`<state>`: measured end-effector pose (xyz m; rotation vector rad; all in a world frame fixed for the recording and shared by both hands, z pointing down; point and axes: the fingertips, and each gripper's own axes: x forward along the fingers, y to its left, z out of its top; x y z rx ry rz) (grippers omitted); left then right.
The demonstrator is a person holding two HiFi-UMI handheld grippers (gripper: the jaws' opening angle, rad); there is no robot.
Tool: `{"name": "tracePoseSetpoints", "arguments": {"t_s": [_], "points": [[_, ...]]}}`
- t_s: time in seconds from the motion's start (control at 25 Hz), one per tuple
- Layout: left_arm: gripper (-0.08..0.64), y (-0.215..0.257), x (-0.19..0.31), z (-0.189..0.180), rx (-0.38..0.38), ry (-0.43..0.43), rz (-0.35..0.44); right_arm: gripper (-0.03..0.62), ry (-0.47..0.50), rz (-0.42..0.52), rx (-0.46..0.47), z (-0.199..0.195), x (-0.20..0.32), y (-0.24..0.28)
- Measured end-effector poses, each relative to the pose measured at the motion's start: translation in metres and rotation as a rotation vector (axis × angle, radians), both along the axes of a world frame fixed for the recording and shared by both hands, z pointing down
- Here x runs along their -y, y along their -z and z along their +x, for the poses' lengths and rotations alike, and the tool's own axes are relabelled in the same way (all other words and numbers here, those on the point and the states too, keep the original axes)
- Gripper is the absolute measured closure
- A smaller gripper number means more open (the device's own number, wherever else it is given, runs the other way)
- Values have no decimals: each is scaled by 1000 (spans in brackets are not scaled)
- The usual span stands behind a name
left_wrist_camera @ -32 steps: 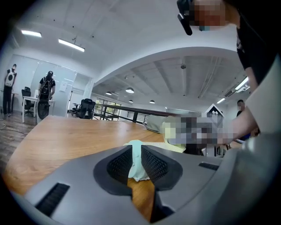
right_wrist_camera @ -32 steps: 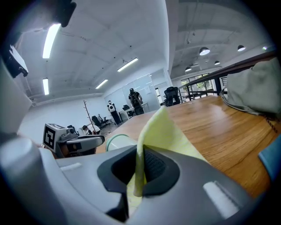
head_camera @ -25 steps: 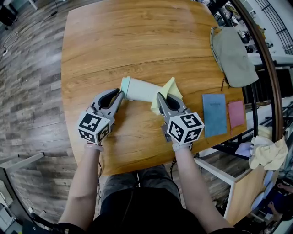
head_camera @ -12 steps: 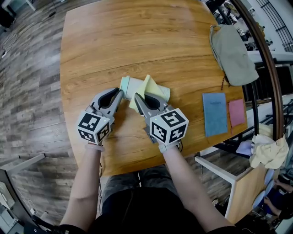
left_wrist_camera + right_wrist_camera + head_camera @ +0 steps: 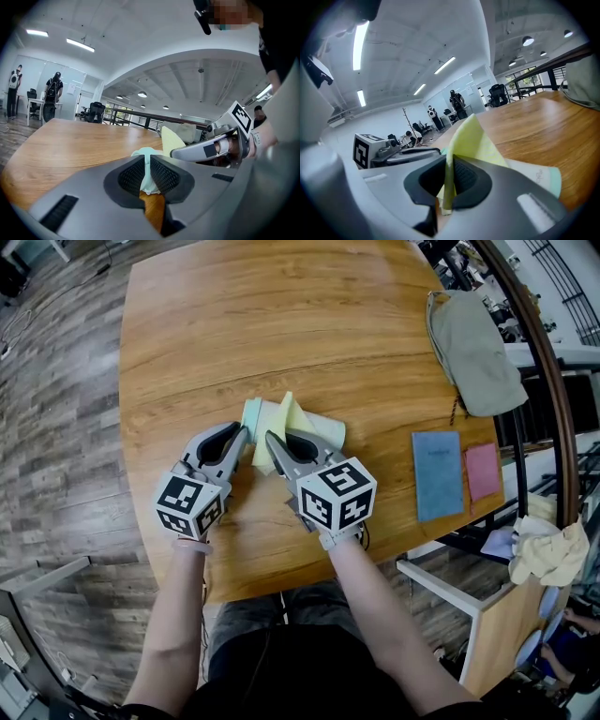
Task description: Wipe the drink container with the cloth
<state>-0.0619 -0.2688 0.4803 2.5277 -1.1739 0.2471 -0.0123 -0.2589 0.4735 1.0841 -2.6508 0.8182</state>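
A round wooden table (image 5: 281, 334) carries the drink container (image 5: 323, 430), which lies on its side near the front edge. The left gripper (image 5: 242, 432) has its jaws narrowed onto the container's pale green end. Just beside it, the right gripper (image 5: 272, 439) pinches the yellow cloth (image 5: 281, 423), which is draped over the container. A grey bag (image 5: 478, 352) lies well apart at the right.
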Motion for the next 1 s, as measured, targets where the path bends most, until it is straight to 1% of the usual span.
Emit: {"name": "tracePoseSetpoints", "arguments": {"t_s": [0.16,0.36,0.52,0.64,1.0], "points": [[528,0,1,-2,0,4,0,577,-67,-12,16,29,1,-1],[528,0,1,-2,3,6,2,577,-180,-29,47,74,5,-2],[528,0,1,-2,7,8,2,577,-240,-38,54,101,8,-4],[528,0,0,-2,11,8,2,577,-265,-41,58,112,8,-4],[528,-2,0,-2,33,7,-2,577,-285,-39,29,129,5,-8]]}}
